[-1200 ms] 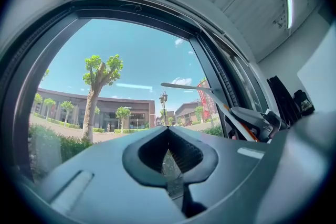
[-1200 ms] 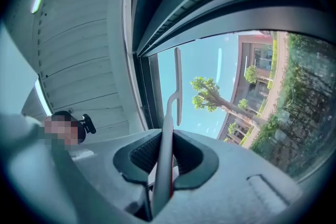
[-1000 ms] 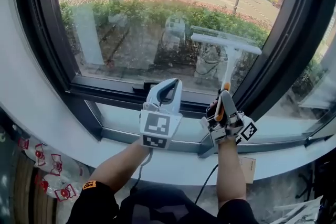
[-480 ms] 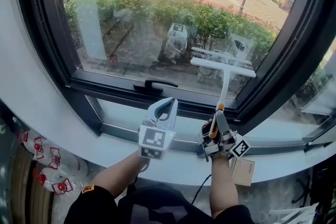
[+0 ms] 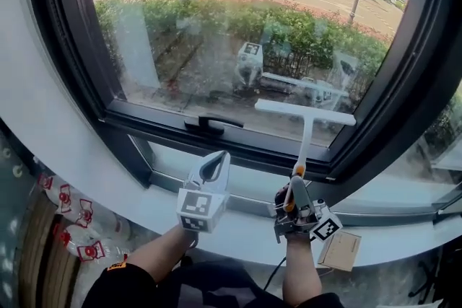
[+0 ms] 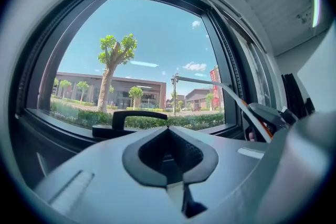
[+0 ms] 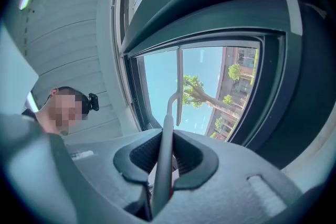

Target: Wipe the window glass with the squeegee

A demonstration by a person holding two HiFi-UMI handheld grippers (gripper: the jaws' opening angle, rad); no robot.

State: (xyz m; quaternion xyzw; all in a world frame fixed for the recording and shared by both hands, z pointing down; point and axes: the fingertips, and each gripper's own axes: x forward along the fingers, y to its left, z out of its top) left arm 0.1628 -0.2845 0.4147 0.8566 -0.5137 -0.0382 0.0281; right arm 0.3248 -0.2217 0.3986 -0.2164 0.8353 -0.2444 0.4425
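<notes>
Right gripper (image 7: 167, 153) is pinched tight on the squeegee (image 5: 306, 114), jaws clamped on the lower end of the handle near its orange section. The long shaft therefore gives reach up to the pane while my hand stays low, near the sill (image 5: 238, 229). The grip is along the shaft axis, so I'd judge wrist roll sets the blade angle directly. The blade lies roughly level across the lower right of the window glass (image 5: 216, 32), just above the bottom rail of the dark frame (image 5: 130, 115). Its reflection sits right behind it, so it reads as on the glass or very nearly so; I can't confirm contact. Left gripper (image 6: 169, 160) has its jaws pressed together on nothing. It is parked low and left of the right one, over the sill, pointing up at the window latch (image 6: 129, 117). My read is that it's held there only to stay clear of the stroke. The latch sits on the bottom rail, left of the blade, so I'd watch the blade end against it on any sideways pass. The glass looks hazy and streaked in the middle, so most of the wiping looks not yet done.
</notes>
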